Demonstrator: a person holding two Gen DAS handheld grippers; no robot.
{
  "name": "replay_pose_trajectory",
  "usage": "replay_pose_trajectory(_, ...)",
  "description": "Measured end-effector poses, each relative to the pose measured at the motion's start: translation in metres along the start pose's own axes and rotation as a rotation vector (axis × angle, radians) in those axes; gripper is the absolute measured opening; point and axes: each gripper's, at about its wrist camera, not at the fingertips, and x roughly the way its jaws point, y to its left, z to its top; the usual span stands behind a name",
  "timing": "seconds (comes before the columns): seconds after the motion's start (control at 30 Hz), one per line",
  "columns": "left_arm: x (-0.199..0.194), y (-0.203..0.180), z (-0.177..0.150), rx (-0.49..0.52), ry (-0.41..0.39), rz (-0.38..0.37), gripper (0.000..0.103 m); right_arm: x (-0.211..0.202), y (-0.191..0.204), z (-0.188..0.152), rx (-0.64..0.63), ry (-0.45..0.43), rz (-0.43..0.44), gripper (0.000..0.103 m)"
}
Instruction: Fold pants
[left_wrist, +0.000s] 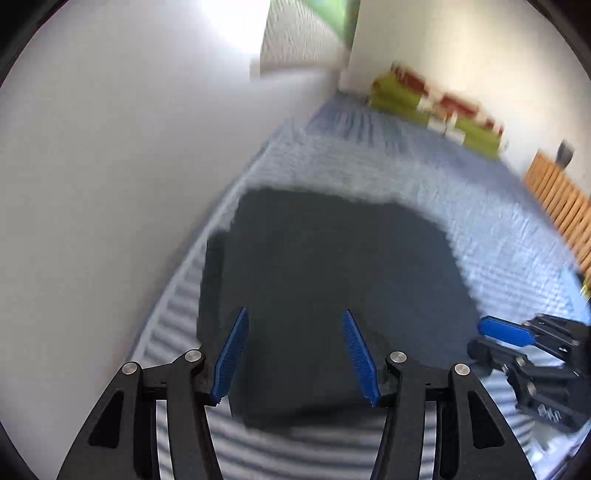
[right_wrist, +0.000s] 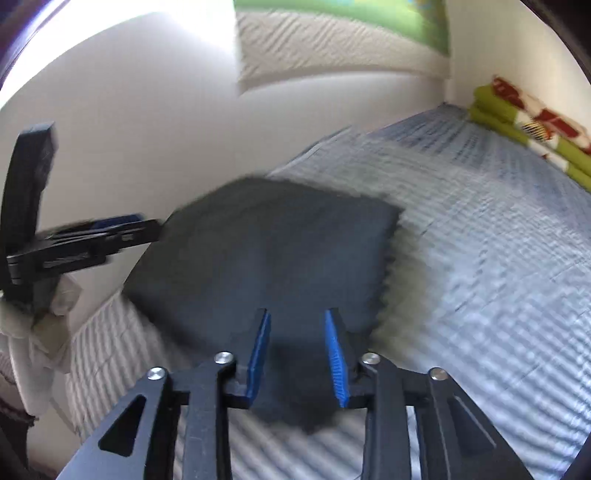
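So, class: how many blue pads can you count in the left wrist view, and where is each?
3. Two are on the left tool, one pad each side, over the dark pants. One is on the right tool at the right edge; its second pad may be hidden.

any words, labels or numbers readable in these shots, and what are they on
None can be read.
Green, red and white blanket at the far end of the bed: its red shapes may be a print or letters, too blurred to tell.
Dark folded pants: no label or tag shows.
Striped blue bedspread: no text.
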Motion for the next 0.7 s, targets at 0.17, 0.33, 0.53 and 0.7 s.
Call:
replay_pose_trajectory(0.17,0.016,0.007,-0.052,-0.073,0.132,0.064,0.057,0.007,0.021,-0.054,-0.051,0.162,0.007,0.026)
replay_pose_trajectory(0.33,0.003,0.018,-0.091,-0.104,0.200,0.143,0.056,-0.043,0.014,-0.105,-0.012,0.169,0.023,0.026)
replay_pose_trajectory(0.53,-0.077,-0.027,-0.122,-0.091,0.100,0.146,0.058,-0.133,0.012,-0.152,0.020,0.063,-0.009,0.026)
replay_pose_trajectory(0.7,-0.175,-0.083,-0.169,-0.060,0.018,0.100,0.062,-0.194,-0.001,-0.173,0.086,-0.001,-0.028,0.032)
